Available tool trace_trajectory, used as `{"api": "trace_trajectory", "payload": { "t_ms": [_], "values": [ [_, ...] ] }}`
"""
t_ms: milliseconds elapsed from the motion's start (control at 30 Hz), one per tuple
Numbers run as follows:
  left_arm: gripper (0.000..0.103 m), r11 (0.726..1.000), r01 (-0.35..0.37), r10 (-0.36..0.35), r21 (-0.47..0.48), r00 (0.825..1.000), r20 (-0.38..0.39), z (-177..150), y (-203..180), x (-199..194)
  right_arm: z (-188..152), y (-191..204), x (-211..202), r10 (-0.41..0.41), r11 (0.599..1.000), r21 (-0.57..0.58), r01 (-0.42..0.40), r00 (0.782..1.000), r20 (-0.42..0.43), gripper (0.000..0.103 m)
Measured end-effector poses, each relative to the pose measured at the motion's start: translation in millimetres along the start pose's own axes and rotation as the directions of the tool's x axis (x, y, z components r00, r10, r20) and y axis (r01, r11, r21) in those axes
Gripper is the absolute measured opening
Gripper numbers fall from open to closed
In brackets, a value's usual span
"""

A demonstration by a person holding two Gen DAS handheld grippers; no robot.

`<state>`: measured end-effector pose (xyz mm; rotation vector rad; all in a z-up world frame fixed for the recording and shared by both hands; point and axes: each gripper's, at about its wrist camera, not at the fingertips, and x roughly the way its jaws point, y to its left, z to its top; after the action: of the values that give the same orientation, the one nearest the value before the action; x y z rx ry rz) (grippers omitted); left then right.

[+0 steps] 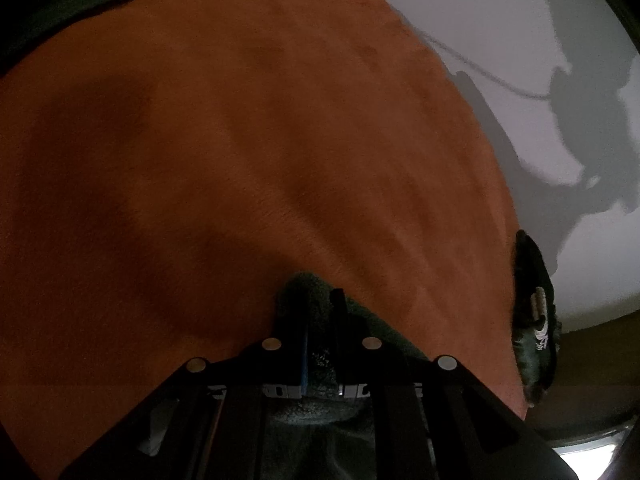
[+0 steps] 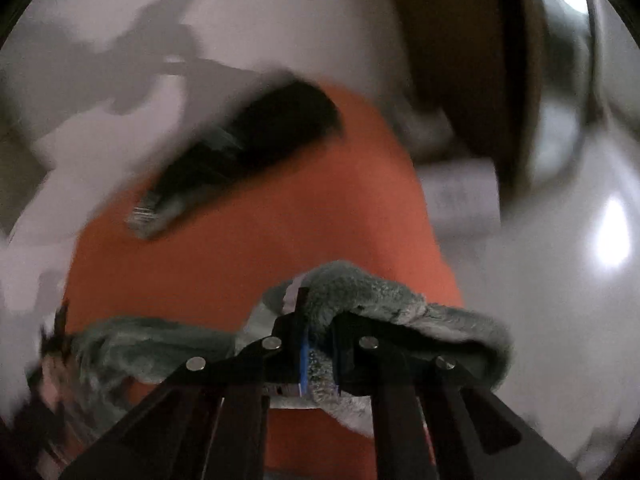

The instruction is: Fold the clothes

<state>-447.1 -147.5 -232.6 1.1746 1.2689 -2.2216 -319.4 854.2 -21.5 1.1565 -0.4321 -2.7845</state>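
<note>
An orange garment (image 1: 248, 152) with dark green fuzzy trim is spread on a white surface (image 1: 500, 20) and fills most of the left wrist view. My left gripper (image 1: 318, 304) is shut on a fold of the green trim (image 1: 320, 296) at the garment's near edge. In the blurred right wrist view, my right gripper (image 2: 318, 308) is shut on the grey-green fuzzy trim (image 2: 360, 292) of the same orange garment (image 2: 280, 232). A dark green cuff (image 2: 256, 148) lies across the orange cloth farther off. Another dark cuff with a label (image 1: 534, 312) shows at the right of the left wrist view.
Shadows of arms and grippers fall on the white surface (image 2: 100, 60). A brown edge (image 1: 592, 344) borders it in the left wrist view, and brown furniture (image 2: 460, 80) and a shiny floor (image 2: 580, 240) show at the right of the right wrist view.
</note>
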Motion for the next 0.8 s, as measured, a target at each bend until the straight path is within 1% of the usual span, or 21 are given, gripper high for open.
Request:
{"api": "trace_trajectory", "payload": {
  "t_ms": [33, 67, 133, 167, 200, 233, 267, 300, 367, 400, 433, 467, 500, 567, 600, 633, 667, 700, 733, 767, 800],
  "values": [
    [0.012, 1.0, -0.005, 0.005, 0.002, 1.0, 0.002, -0.6, -1.1, 0.2, -5.1, 6.6, -25.0, 0.047, 0.995, -0.092, -0.043, 0.998, 0.04, 0.007],
    [0.012, 1.0, -0.01, 0.01, 0.004, 1.0, 0.003, -1.2, -2.3, 0.5, -18.4, 5.8, -40.2, 0.072, 0.986, -0.154, -0.068, 0.997, 0.016, 0.008],
    [0.012, 1.0, -0.018, 0.018, 0.006, 1.0, 0.006, -1.7, -4.7, 1.6, -54.2, -3.8, -59.7, 0.086, 0.965, -0.238, -0.108, 0.991, -0.101, 0.008],
    [0.012, 1.0, -0.021, 0.021, 0.007, 1.0, 0.005, -1.5, -6.1, 2.3, -74.2, -18.2, -60.8, 0.068, 0.969, -0.226, -0.105, 0.984, -0.168, 0.008],
    [0.012, 1.0, -0.023, 0.023, 0.009, 1.0, 0.004, -1.2, -7.6, 3.1, -95.3, -37.8, -57.1, 0.04, 0.979, -0.185, -0.085, 0.97, -0.239, 0.008],
    [0.012, 1.0, -0.025, 0.025, 0.009, 1.0, 0.003, -0.7, -8.5, 3.7, -116.4, -57.5, -53.4, 0.015, 0.987, -0.145, -0.063, 0.95, -0.311, 0.008],
    [0.012, 1.0, -0.027, 0.027, 0.009, 1.0, 0.002, -0.1, -9.4, 4.3, -137.6, -77.2, -49.7, -0.007, 0.994, -0.107, -0.037, 0.924, -0.381, 0.011],
    [0.012, 1.0, -0.031, 0.031, 0.008, 1.0, 0.003, -0.1, -10.2, 4.9, -152.6, -97.3, -47.5, -0.037, 0.998, -0.064, 0.01, 0.899, -0.436, 0.021],
    [0.012, 0.999, -0.038, 0.038, 0.003, 0.999, 0.005, -0.4, -11.9, 6.0, -168.9, -136.9, -46.0, -0.096, 0.99, 0.039, 0.134, 0.859, -0.503, 0.026],
    [0.012, 0.999, -0.042, 0.042, 0.001, 0.999, 0.006, -0.5, -12.8, 6.5, -171.1, -150.9, -48.3, -0.109, 0.982, 0.081, 0.172, 0.856, -0.505, 0.028],
    [0.012, 0.999, -0.046, 0.046, -0.001, 0.999, 0.007, -0.6, -13.6, 7.0, -168.0, -161.2, -53.7, -0.107, 0.974, 0.127, 0.189, 0.871, -0.48, 0.033],
    [0.012, 0.999, -0.049, 0.049, 0.001, 0.999, 0.009, -1.1, -14.8, 7.6, -159.2, -167.9, -58.2, -0.09, 0.964, 0.187, 0.188, 0.895, -0.438, 0.05],
    [0.012, 0.999, -0.052, 0.052, 0.003, 0.999, 0.012, -1.6, -15.9, 8.0, -148.1, -173.0, -61.8, -0.069, 0.951, 0.252, 0.177, 0.92, -0.387, 0.059],
    [0.012, 0.998, -0.056, 0.056, 0.005, 0.998, 0.017, -2.2, -17.6, 8.8, -126.0, -183.0, -69.0, -0.036, 0.915, 0.376, 0.143, 0.96, -0.278, 0.062],
    [0.012, 0.998, -0.057, 0.057, 0.004, 0.998, 0.019, -2.1, -17.7, 9.0, -115.4, -183.9, -63.3, -0.009, 0.903, 0.414, 0.115, 0.968, -0.25, 0.064],
    [0.012, 0.998, -0.058, 0.058, 0.002, 0.998, 0.022, -2.0, -17.9, 9.2, -105.0, -182.4, -52.3, 0.026, 0.895, 0.439, 0.083, 0.971, -0.237, 0.066],
    [0.012, 0.998, -0.058, 0.058, 0.003, 0.998, 0.023, -2.5, -17.9, 9.5, -98.0, -181.3, -35.2, 0.043, 0.886, 0.456, 0.083, 0.965, -0.26, 0.067],
    [0.012, 0.998, -0.059, 0.059, 0.005, 0.998, 0.025, -3.1, -17.7, 9.8, -92.9, -180.4, -14.5, 0.05, 0.878, 0.467, 0.102, 0.952, -0.303, 0.067],
    [0.012, 0.998, -0.059, 0.059, 0.012, 0.998, 0.025, -3.3, -18.2, 10.5, -93.1, -180.7, 3.7, 0.051, 0.872, 0.472, 0.13, 0.935, -0.351, 0.067],
    [0.012, 0.998, -0.059, 0.059, 0.019, 0.998, 0.021, -2.8, -18.3, 11.6, -98.1, -180.2, 21.1, 0.042, 0.862, 0.477, 0.173, 0.912, -0.408, 0.067],
    [0.012, 0.998, -0.055, 0.054, 0.02, 0.998, 0.017, -2.2, -17.5, 12.3, -100.2, -182.0, 32.4, 0.036, 0.85, 0.485, 0.205, 0.896, -0.443, 0.066]
  ]
}}
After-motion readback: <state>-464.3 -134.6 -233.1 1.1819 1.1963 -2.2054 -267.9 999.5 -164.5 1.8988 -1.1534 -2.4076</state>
